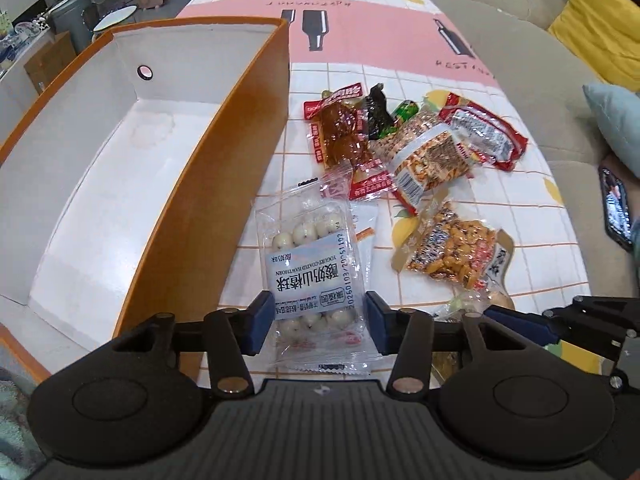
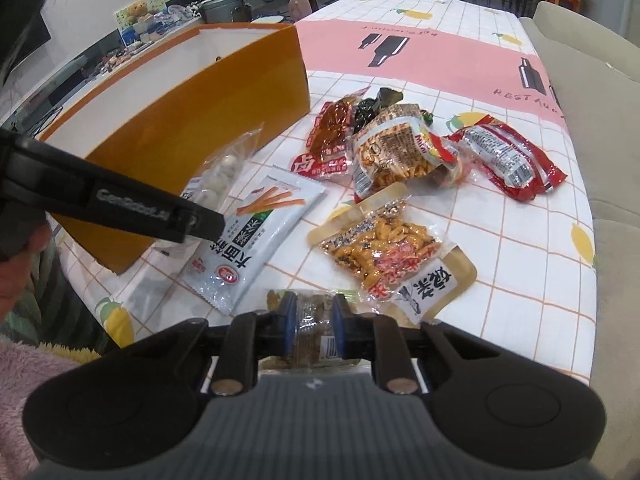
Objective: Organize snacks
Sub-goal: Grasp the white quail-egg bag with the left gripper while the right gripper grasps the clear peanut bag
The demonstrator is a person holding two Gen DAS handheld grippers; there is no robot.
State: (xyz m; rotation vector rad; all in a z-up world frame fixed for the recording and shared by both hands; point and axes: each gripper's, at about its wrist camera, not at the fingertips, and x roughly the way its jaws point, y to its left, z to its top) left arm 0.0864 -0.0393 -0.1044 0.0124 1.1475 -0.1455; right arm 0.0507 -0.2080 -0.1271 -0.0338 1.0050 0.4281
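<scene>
My left gripper [image 1: 318, 320] is shut on a clear pack of yogurt-coated hawthorn balls [image 1: 312, 248], held just off the tablecloth beside the orange box [image 1: 248, 160], whose white inside shows nothing. In the right wrist view that pack [image 2: 224, 176] hangs from the left gripper's fingers [image 2: 200, 222] against the box wall [image 2: 192, 120]. My right gripper [image 2: 314, 324] is shut on a small clear-wrapped brown snack [image 2: 312, 340] at the table's near edge. Loose on the cloth lie a white stick-snack packet [image 2: 256, 232], a peanut pack [image 2: 384, 252], a red pack [image 2: 508, 156] and several more.
A beige sofa [image 2: 600, 120] runs along the table's right side, with a yellow cushion [image 1: 600, 20] and a phone [image 1: 616, 212] on it. A pink band with bottle prints [image 2: 440, 60] crosses the cloth beyond the snacks. A pink fleece [image 2: 28, 372] lies at lower left.
</scene>
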